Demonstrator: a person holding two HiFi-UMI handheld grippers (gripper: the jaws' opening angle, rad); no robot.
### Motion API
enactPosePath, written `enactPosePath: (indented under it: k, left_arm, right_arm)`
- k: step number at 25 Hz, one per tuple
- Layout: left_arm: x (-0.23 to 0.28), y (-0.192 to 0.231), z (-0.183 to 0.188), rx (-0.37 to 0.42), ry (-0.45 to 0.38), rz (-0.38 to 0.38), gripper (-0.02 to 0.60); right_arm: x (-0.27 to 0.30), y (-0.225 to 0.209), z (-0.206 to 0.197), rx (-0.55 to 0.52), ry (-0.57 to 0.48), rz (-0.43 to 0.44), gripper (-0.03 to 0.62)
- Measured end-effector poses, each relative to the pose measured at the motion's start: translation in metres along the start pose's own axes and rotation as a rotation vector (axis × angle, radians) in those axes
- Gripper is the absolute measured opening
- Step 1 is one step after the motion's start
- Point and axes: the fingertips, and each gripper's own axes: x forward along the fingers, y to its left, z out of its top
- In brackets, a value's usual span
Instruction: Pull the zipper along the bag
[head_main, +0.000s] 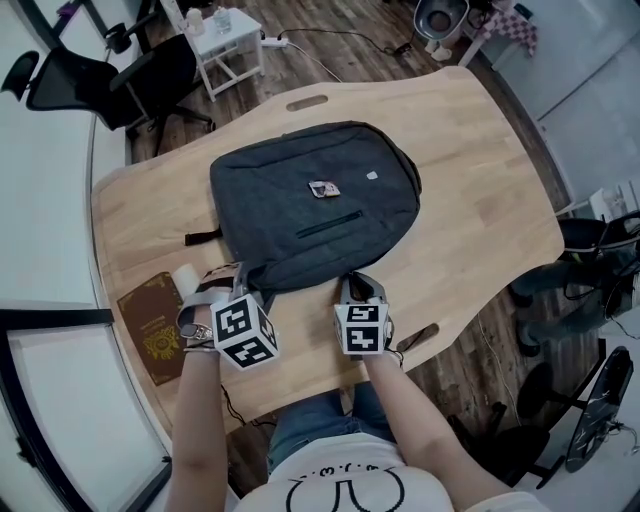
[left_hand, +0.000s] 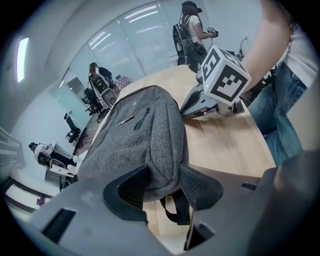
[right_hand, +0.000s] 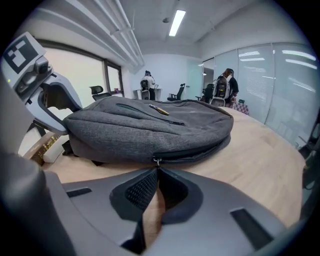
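Head view: a dark grey backpack (head_main: 315, 205) lies flat at the middle of a light wooden table (head_main: 480, 180), its front pocket facing up and a small tag (head_main: 323, 188) on its upper panel. The left gripper (head_main: 225, 280) meets the bag at its near left corner, and the right gripper (head_main: 358, 285) meets it at the near edge, further right. A brown booklet (head_main: 158, 325) lies on the table just left of the left gripper, with a white roll (head_main: 185, 277) beside it. Left gripper view: the jaws of the left gripper (left_hand: 162, 187) stand fairly wide yet press on both sides of the backpack (left_hand: 145, 140) corner, holding the fabric between them; a black strap (left_hand: 175, 210) loops out below that corner. Right gripper view: the jaws of the right gripper (right_hand: 156, 175) are closed together, and the metal zipper pull (right_hand: 157, 161) is pinched at their tips, on the side seam of the backpack (right_hand: 150, 127). To the right of the pull, a dark gap (right_hand: 200, 152) runs along the seam. Background figures stand by glass walls, well apart from the table.
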Motion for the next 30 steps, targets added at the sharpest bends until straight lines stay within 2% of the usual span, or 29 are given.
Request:
enactPosePath:
  k: [7, 12, 19, 25, 30]
  left_arm:
    - [0.001, 0.000, -0.002, -0.024, 0.002, 0.008, 0.198]
    - [0.004, 0.001, -0.003, -0.038, 0.016, 0.032, 0.195]
    - [0.006, 0.000, -0.007, -0.041, 0.054, 0.053, 0.195]
    - [0.007, -0.001, -0.007, -0.026, 0.043, 0.064, 0.195]
    - [0.007, -0.001, -0.009, -0.024, 0.068, 0.071, 0.196]
  right_arm:
    - [-0.008, 0.000, -0.002, -0.014, 0.044, 0.132, 0.058]
    - [-0.011, -0.003, -0.004, -0.082, 0.108, 0.229, 0.058]
    - [-0.013, -0.011, -0.010, -0.211, 0.167, 0.317, 0.060]
    - [-0.009, -0.023, -0.012, -0.300, 0.210, 0.347, 0.060]
    - [-0.006, -0.038, -0.011, -0.388, 0.224, 0.350, 0.061]
